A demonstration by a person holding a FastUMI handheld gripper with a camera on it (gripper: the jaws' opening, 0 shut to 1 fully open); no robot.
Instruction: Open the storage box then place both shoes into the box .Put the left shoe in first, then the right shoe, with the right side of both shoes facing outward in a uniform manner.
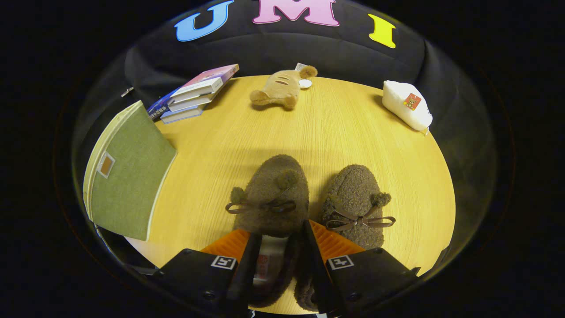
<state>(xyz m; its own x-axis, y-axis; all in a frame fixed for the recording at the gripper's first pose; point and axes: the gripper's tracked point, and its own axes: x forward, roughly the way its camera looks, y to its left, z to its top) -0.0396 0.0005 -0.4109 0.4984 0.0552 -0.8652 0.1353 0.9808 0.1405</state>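
Two brown fuzzy slippers with bows stand side by side on the wooden table (353, 132), toes pointing away from me. My gripper (278, 265) has its fingers drawn in on the heel of the left shoe (273, 190). One finger (247, 265) lies against each side of the heel, and the insole shows between them. The right shoe (357, 198) rests just beside the right finger, untouched. The green fabric storage box (128, 176) stands off to the left of the shoes, a small label window on the face turned toward me. I cannot tell whether it is open.
A stack of books (194, 92) lies beyond the box at the table's far edge. A tan plush toy (280, 90) sits at the far middle and a white pouch (406, 110) at the far right. Bare wood stretches between the shoes and these things.
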